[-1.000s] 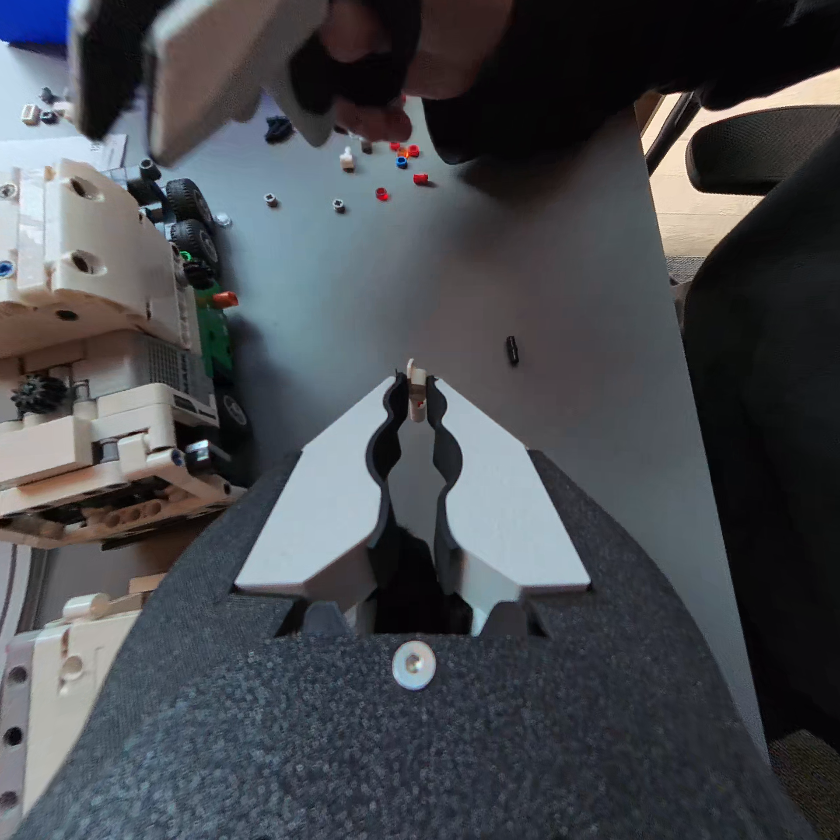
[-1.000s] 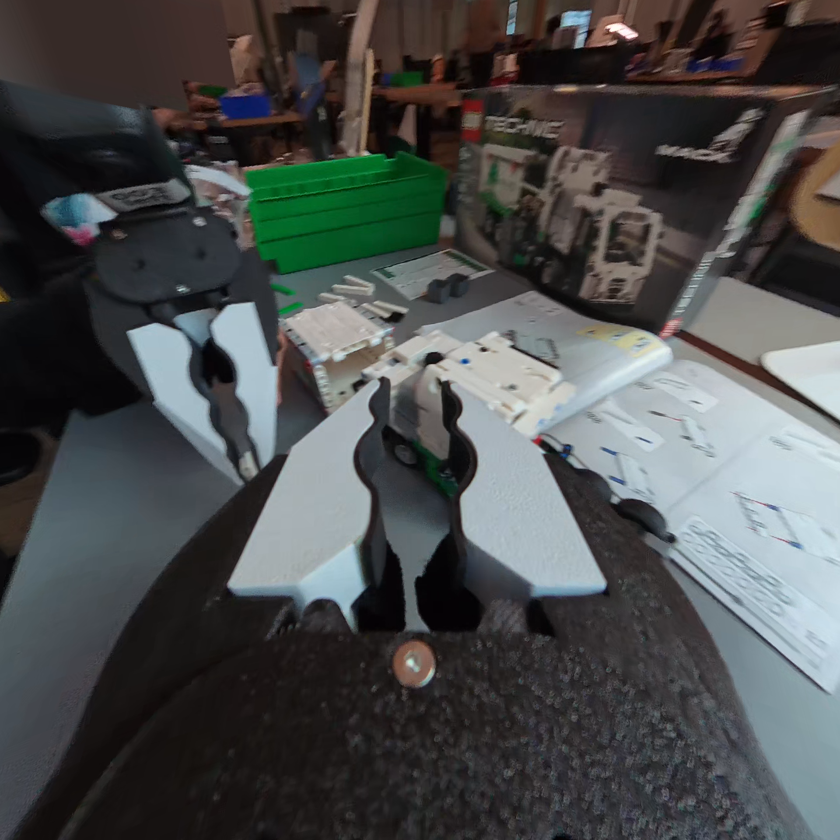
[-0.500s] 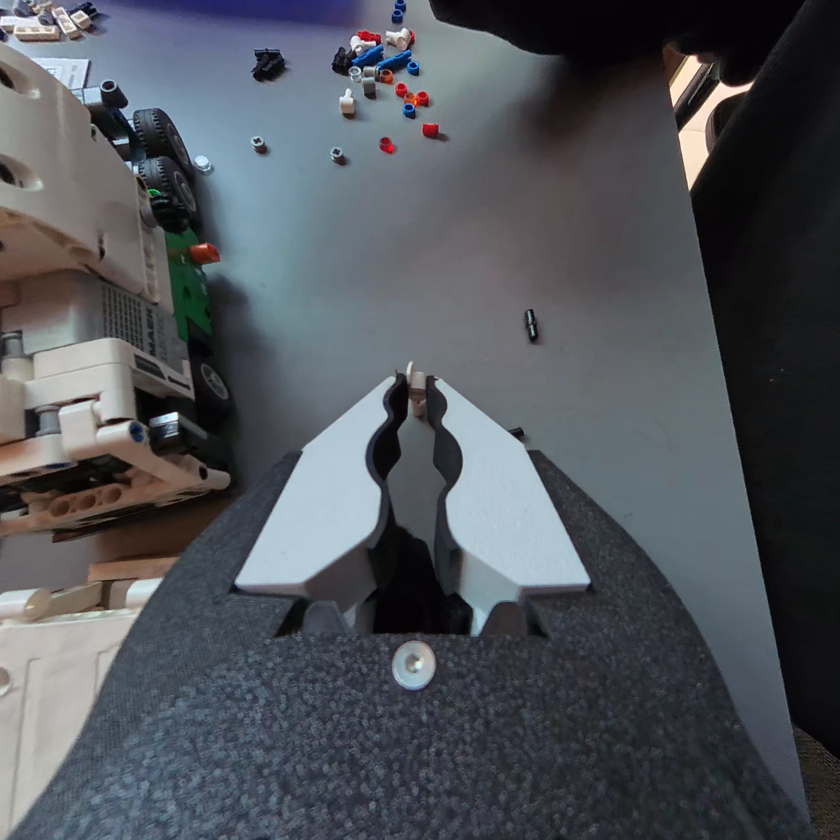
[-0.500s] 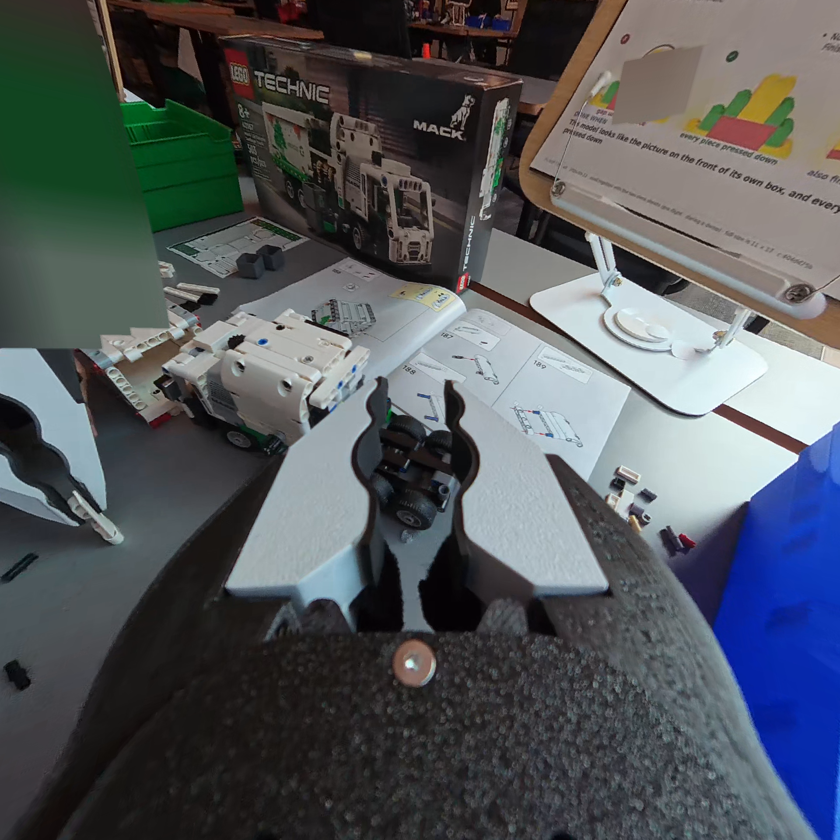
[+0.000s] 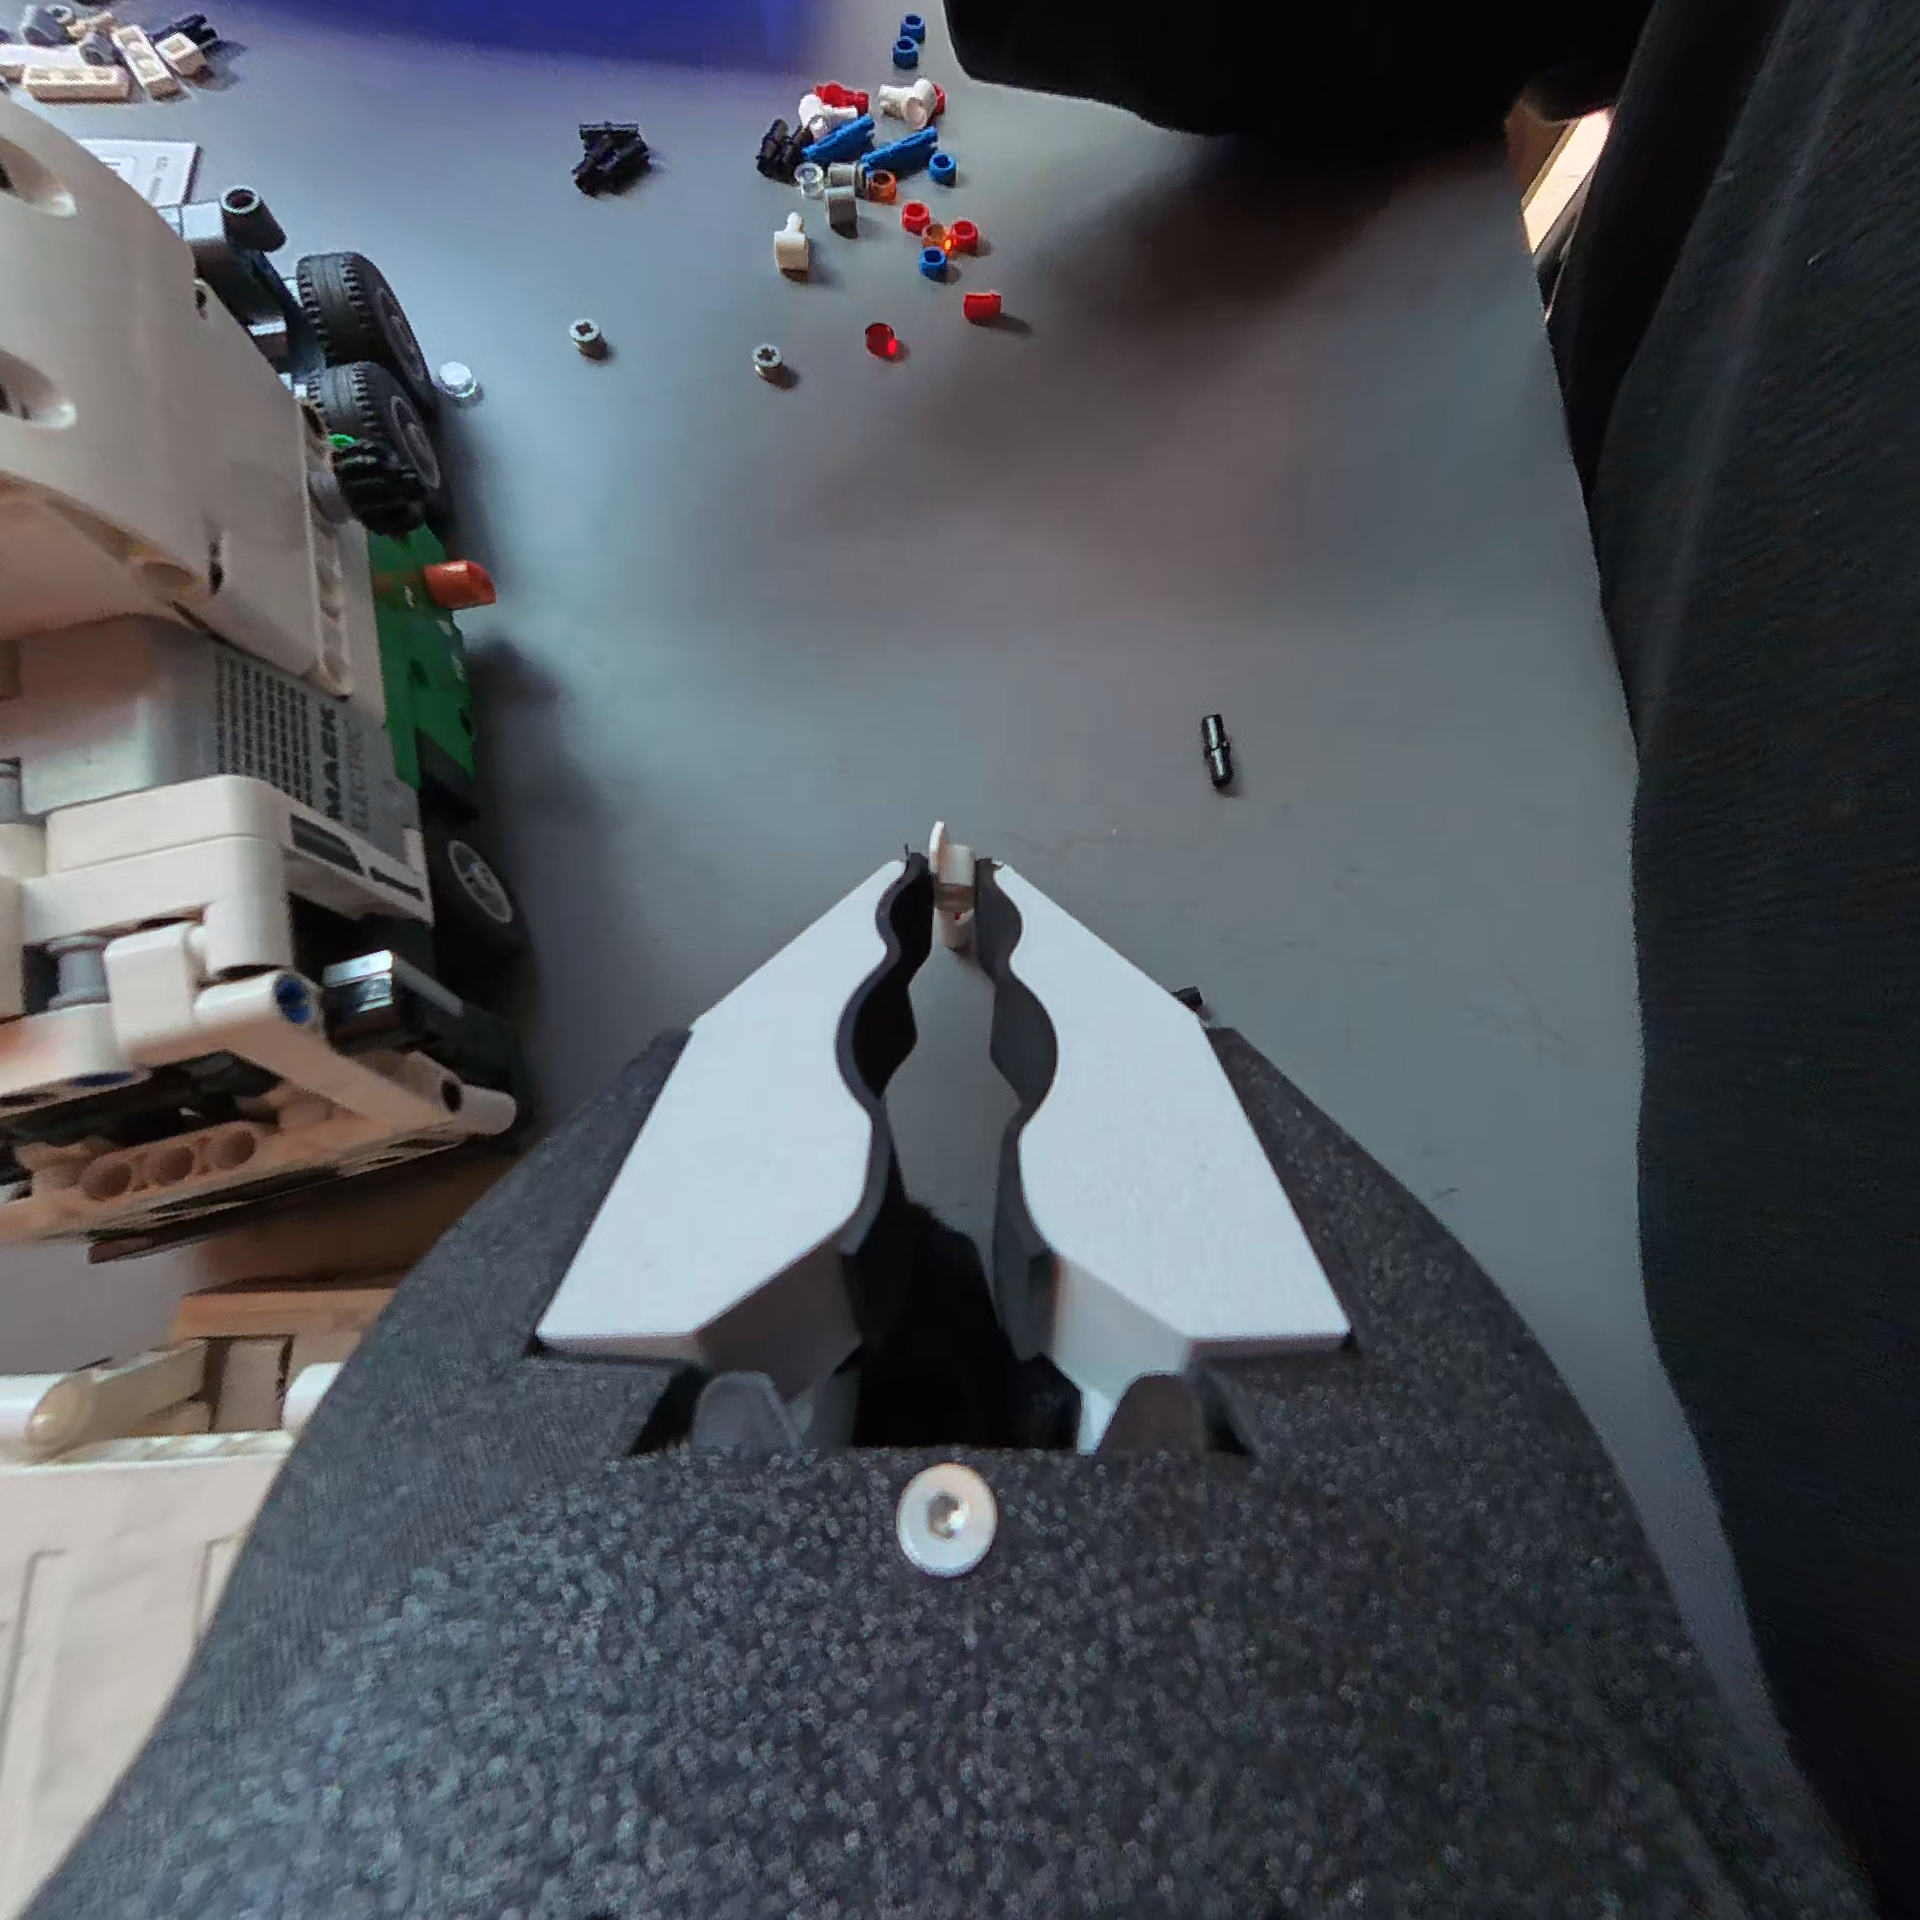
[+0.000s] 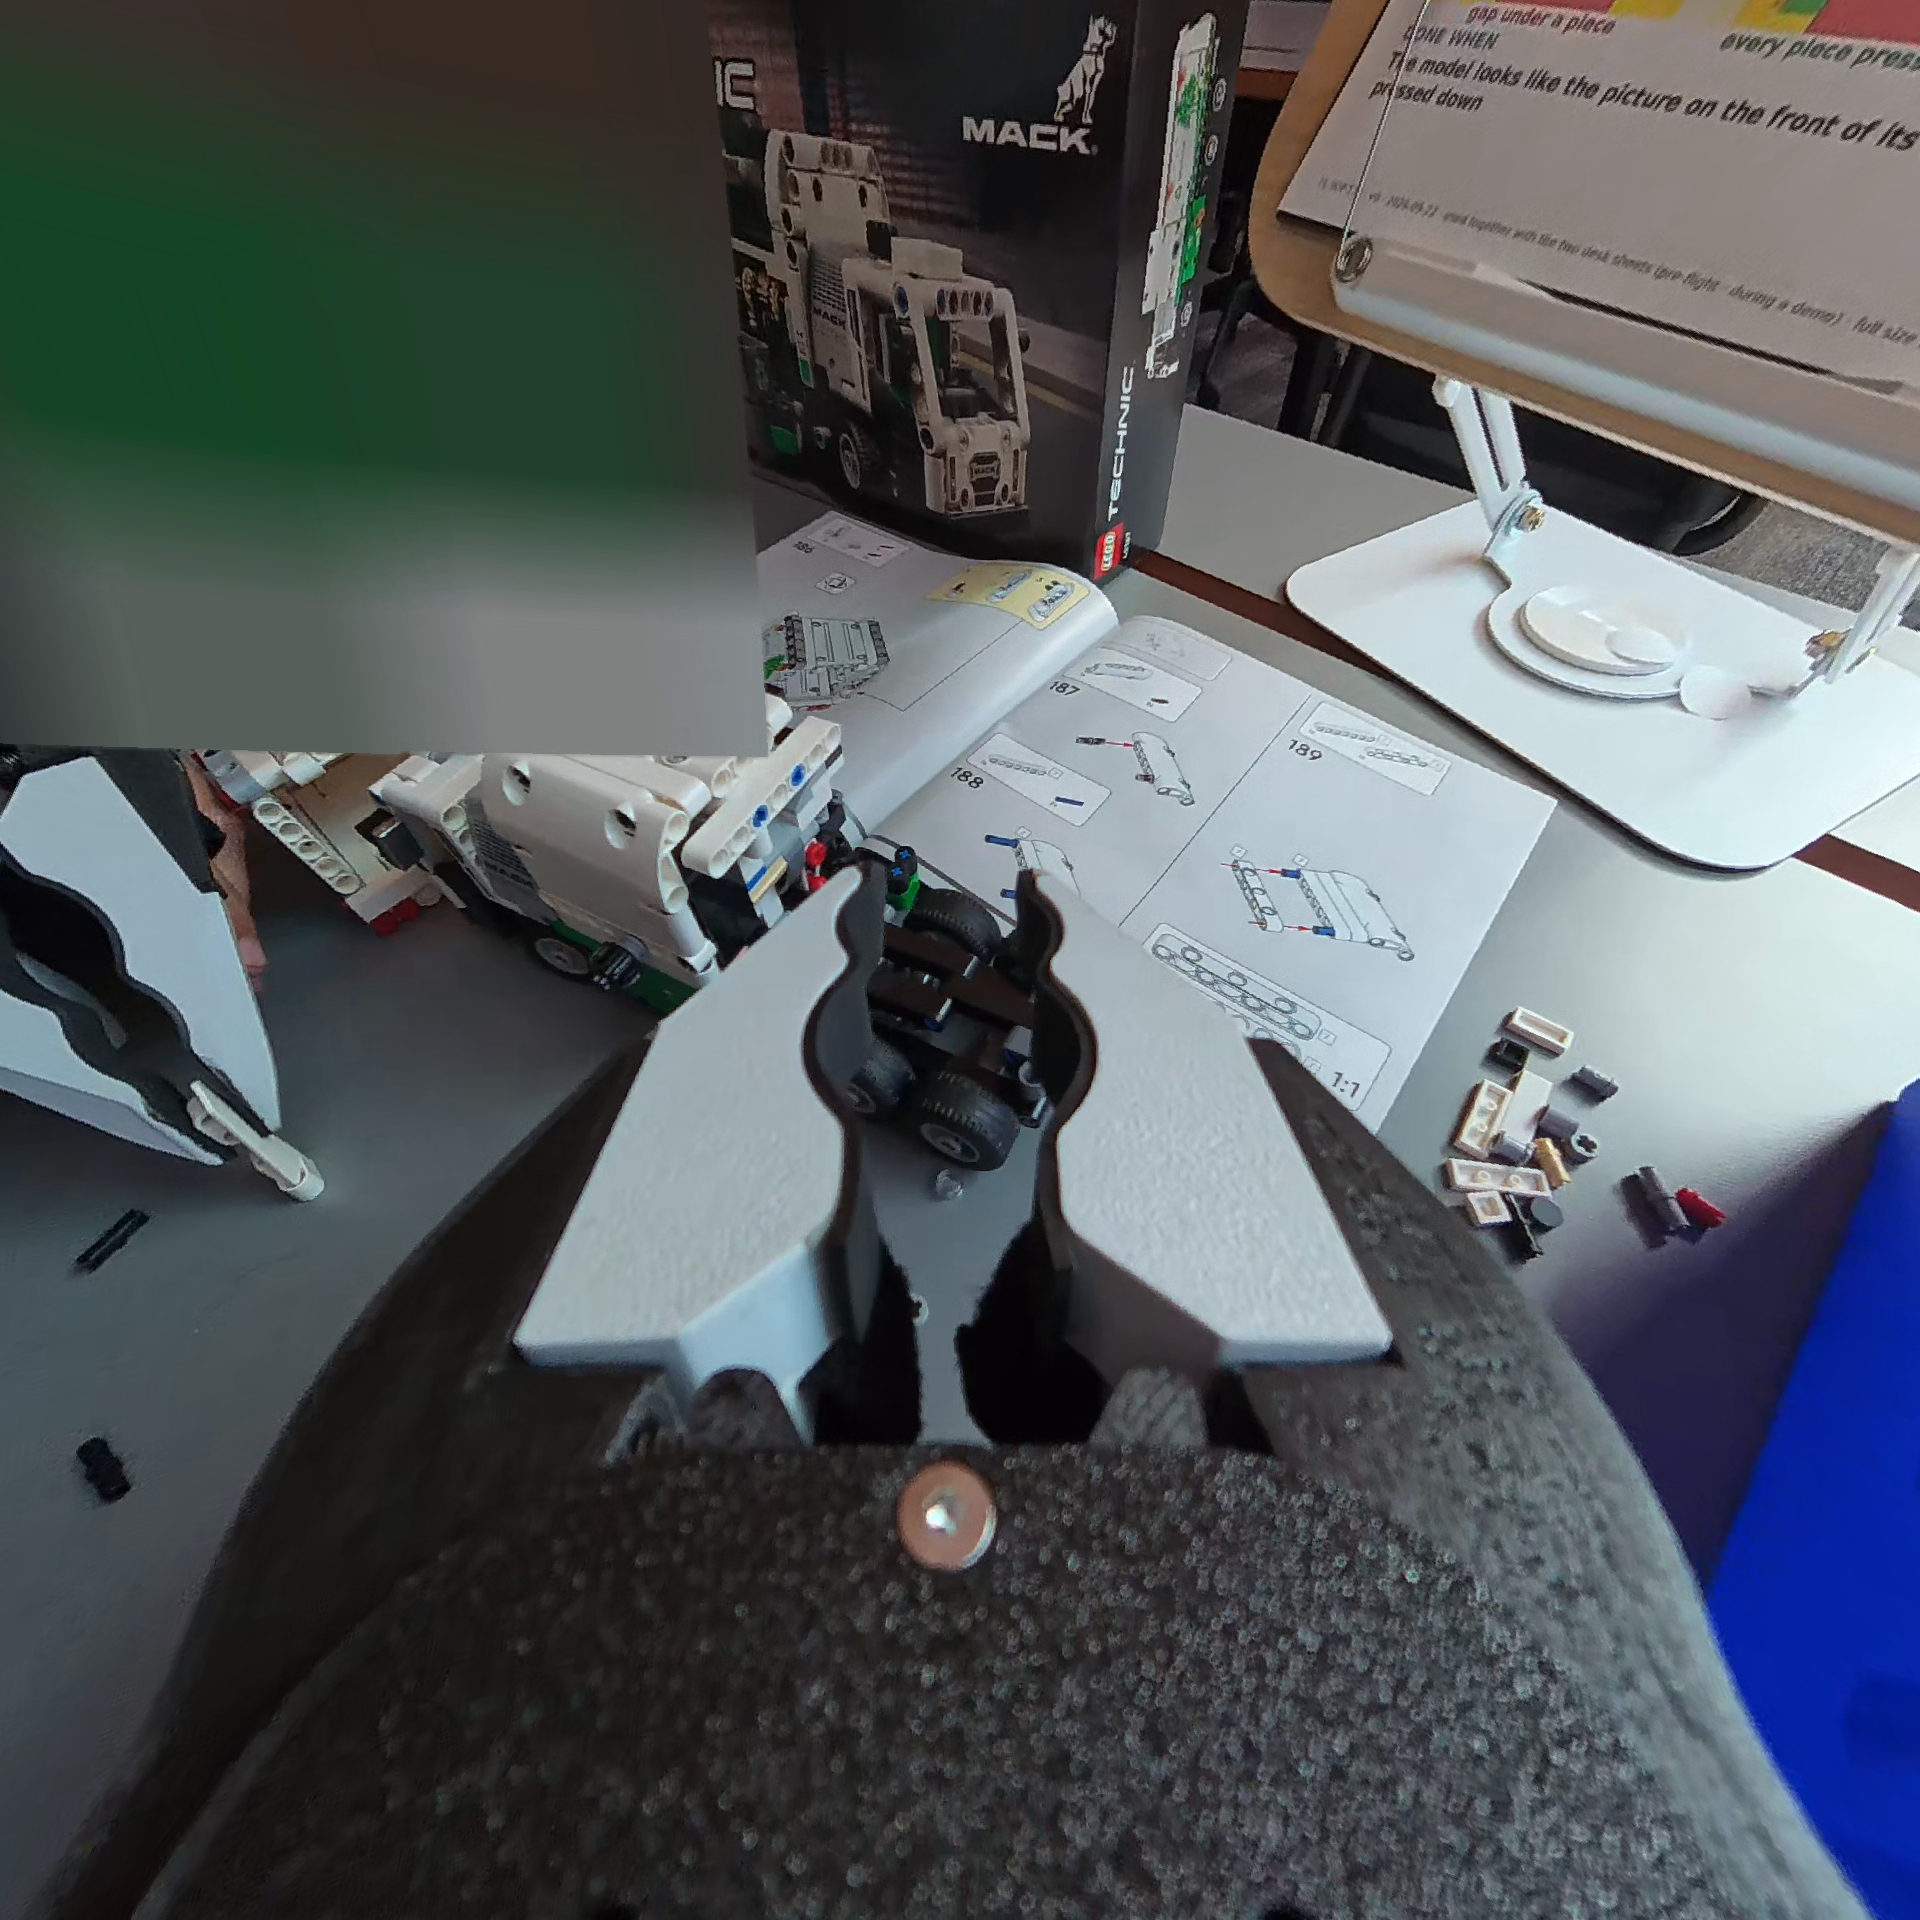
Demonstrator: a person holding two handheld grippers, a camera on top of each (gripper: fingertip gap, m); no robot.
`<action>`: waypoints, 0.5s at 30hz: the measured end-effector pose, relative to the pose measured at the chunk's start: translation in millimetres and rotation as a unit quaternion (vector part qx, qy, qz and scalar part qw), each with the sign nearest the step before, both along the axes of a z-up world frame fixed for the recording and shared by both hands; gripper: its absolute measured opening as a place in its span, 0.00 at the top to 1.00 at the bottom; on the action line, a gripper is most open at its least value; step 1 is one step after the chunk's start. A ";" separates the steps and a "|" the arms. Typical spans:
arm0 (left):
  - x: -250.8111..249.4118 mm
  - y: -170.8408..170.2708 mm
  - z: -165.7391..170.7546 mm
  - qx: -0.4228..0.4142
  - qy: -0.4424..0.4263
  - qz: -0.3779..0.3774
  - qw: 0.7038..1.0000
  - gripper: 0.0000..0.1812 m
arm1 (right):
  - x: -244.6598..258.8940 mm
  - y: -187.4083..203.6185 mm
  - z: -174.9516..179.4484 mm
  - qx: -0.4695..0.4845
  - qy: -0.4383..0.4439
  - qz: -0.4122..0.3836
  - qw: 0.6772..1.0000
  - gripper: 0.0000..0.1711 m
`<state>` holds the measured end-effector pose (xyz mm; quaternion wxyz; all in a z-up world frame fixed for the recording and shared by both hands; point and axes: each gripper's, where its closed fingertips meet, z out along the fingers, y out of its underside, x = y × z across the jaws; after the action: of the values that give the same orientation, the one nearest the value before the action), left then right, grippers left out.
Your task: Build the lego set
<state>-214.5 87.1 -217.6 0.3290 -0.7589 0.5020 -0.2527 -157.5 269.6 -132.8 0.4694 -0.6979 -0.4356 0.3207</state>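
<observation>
White-and-green lego truck (image 6: 582, 862) half-built; left gripper (image 5: 951, 883) pinching white pin (image 5: 951, 894), right gripper (image 6: 940, 894) agape.

Work surface: grey table (image 6: 1662, 935), matte, w/ a dark red-brown edge strip showing near the far side. A white document stand (image 6: 1558, 665) is sitting on the table at right rear, its flat base resting on the surface, its tilted board (image 6: 1662, 208) overhanging the base. A blue bin (image 6: 1849, 1455) is occupying the right edge. Daylight is falling across the table from the far side, casting soft shadows. Bkgd beyond the table is dim, details unclear.
</observation>
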 end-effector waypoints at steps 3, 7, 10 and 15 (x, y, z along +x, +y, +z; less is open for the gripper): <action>-0.4 -0.4 -1.6 0.000 0.005 0.000 1.000 0.97 | -0.6 -1.0 -1.4 0.001 -0.005 0.003 1.000 0.86; -0.8 -1.8 -3.7 -0.001 0.010 -0.004 1.000 0.97 | -1.5 -2.0 -2.3 0.000 -0.007 0.006 1.000 0.86; 2.1 -9.0 -1.9 -0.026 -0.004 -0.019 0.999 0.97 | -4.0 -6.3 -1.4 -0.006 -0.003 0.015 1.000 0.86; 12.5 -16.3 26.0 -0.056 -0.094 -0.033 0.993 0.97 | -17.4 -36.8 16.6 0.014 0.025 0.083 0.996 0.89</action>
<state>-202.0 70.8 -191.5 0.3234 -0.7322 0.4786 -0.3609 -174.9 232.8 -116.2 0.4614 -0.6444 -0.4850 0.3696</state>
